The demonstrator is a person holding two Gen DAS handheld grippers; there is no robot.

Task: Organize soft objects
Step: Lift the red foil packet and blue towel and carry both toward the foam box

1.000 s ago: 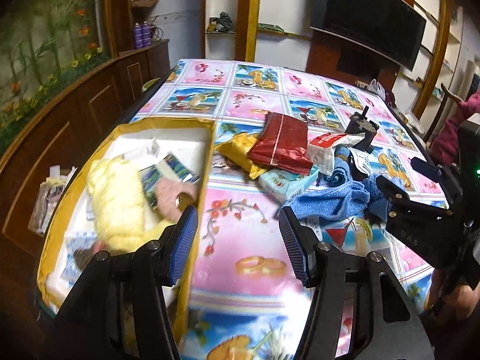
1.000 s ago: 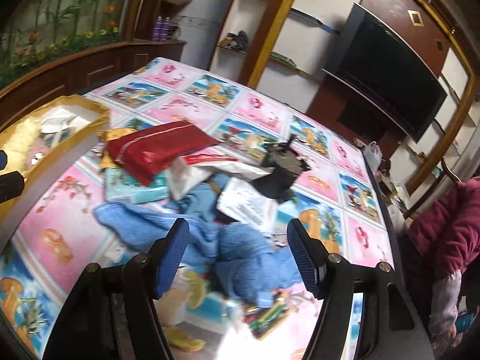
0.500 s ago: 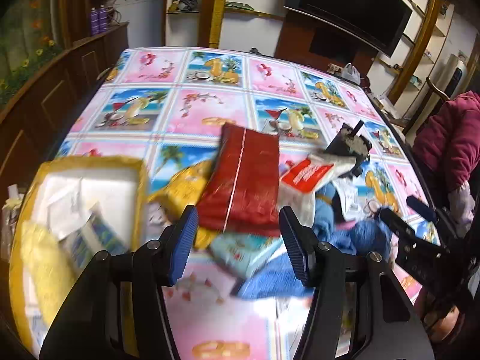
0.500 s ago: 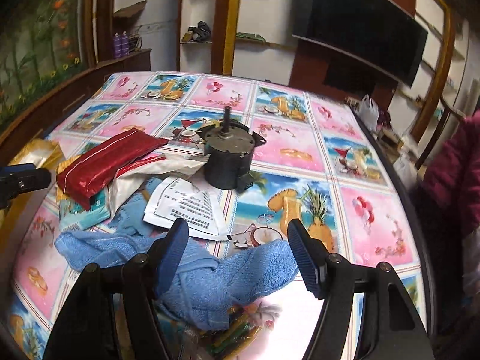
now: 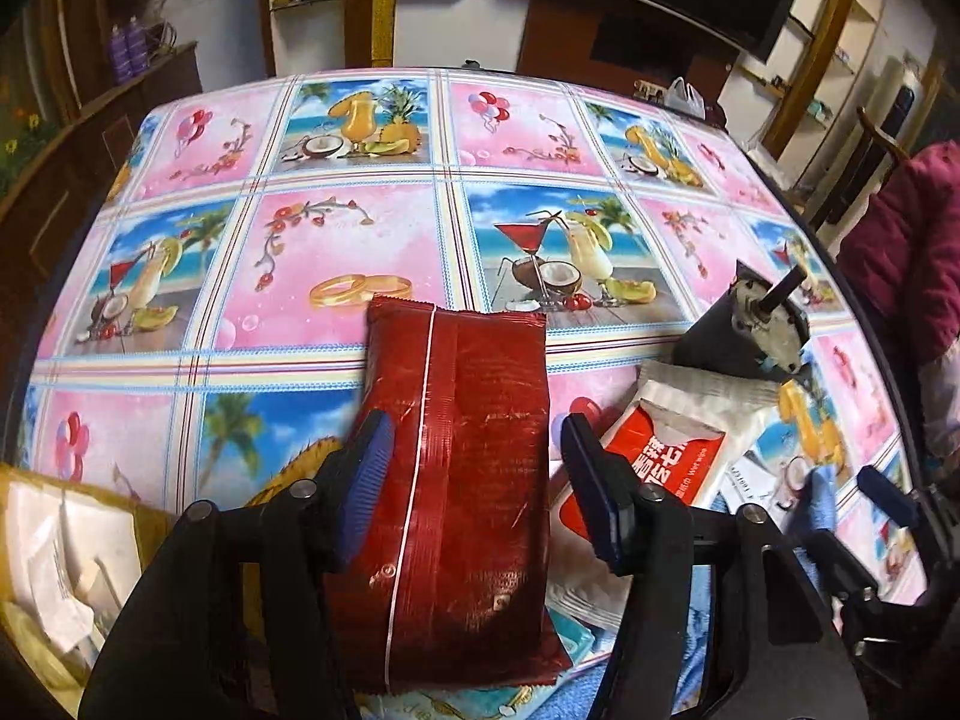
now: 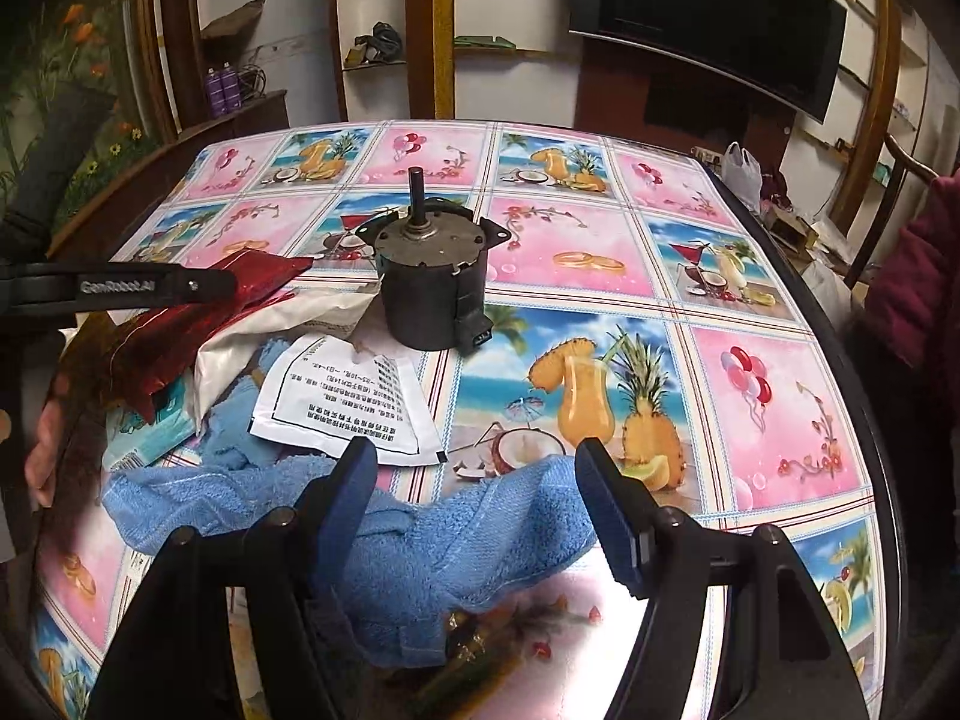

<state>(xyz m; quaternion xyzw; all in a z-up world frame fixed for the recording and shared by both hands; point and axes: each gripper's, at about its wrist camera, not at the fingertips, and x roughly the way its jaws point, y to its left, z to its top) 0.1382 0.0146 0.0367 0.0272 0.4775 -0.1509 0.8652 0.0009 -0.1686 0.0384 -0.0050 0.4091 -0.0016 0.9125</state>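
Closest to us, our left gripper (image 5: pixel 474 468) has its fingers spread wide on either side of the red pouch (image 5: pixel 462 480), not squeezing yet, and our right gripper (image 6: pixel 474 501) hangs released over the blue towel (image 6: pixel 420 534). A few bits already sit in the yellow box (image 5: pixel 36 570), but the white sachet (image 6: pixel 348 405) and most of the pile are left on the bench (image 6: pixel 660 276), with a hard motor (image 6: pixel 432 288) further back.

Red foil pouch (image 5: pixel 468 480) – lengthwise atop pile; blue towel (image 6: pixel 420 528) – crumpled

Bare tablecloth (image 6: pixel 708 360) right of the upright motor (image 6: pixel 429 291); packets and blue towel (image 6: pixel 456 534) crowding its left.
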